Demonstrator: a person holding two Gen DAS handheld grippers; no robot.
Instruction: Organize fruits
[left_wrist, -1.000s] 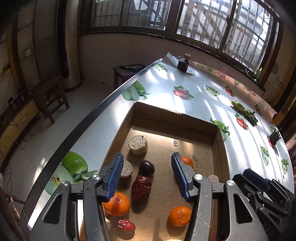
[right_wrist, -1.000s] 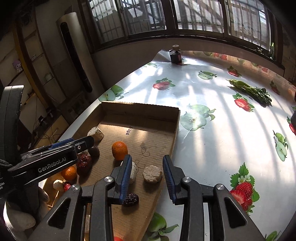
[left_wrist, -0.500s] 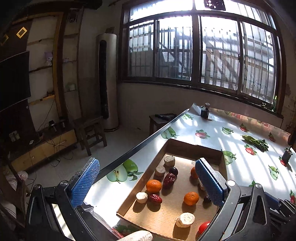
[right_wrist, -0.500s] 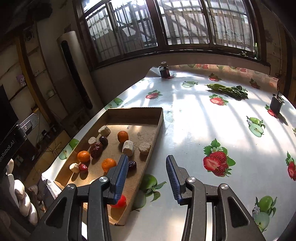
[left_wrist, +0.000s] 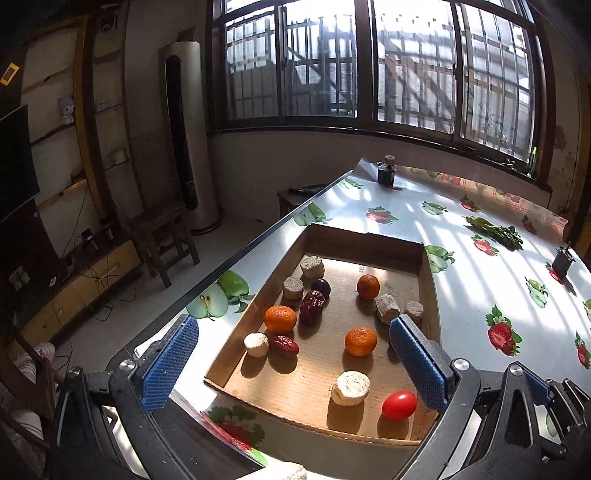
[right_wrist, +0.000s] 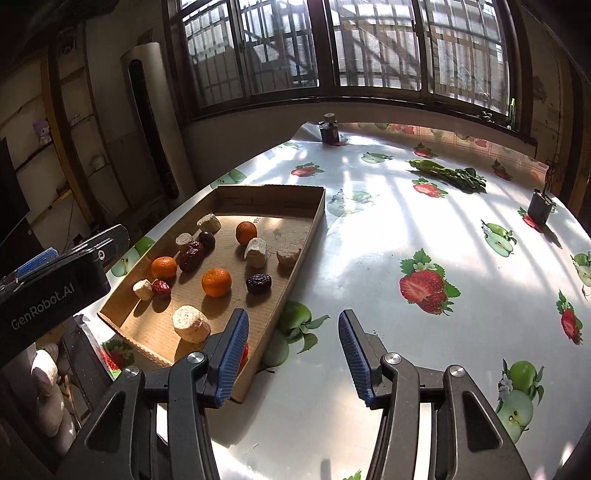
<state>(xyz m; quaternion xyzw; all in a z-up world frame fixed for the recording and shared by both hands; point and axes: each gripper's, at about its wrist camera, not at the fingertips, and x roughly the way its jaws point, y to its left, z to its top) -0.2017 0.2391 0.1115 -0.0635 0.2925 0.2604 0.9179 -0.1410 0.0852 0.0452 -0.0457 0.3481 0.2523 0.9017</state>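
Observation:
A shallow cardboard tray (left_wrist: 365, 236) lies on the fruit-print tablecloth; it also shows in the right wrist view (right_wrist: 269, 192). It holds three oranges (left_wrist: 361, 341), red dates (left_wrist: 313, 302), a dark plum (left_wrist: 320, 286), a red tomato (left_wrist: 399, 405) and several pale cut chunks (left_wrist: 350, 387). My left gripper (left_wrist: 291, 362) is open and empty, held back above the tray's near end. My right gripper (right_wrist: 291, 354) is open and empty over the cloth by the tray's near right corner.
A green vegetable bundle (right_wrist: 448, 173) lies far right on the table. A dark jar (right_wrist: 329, 129) stands at the far edge, a small dark pot (right_wrist: 540, 203) at the right. The table's left edge (left_wrist: 258, 240) drops to the floor with a stool.
Both grippers pulled back and up from inside the tray. The left jaws opened wide, and the right jaws opened wider too.

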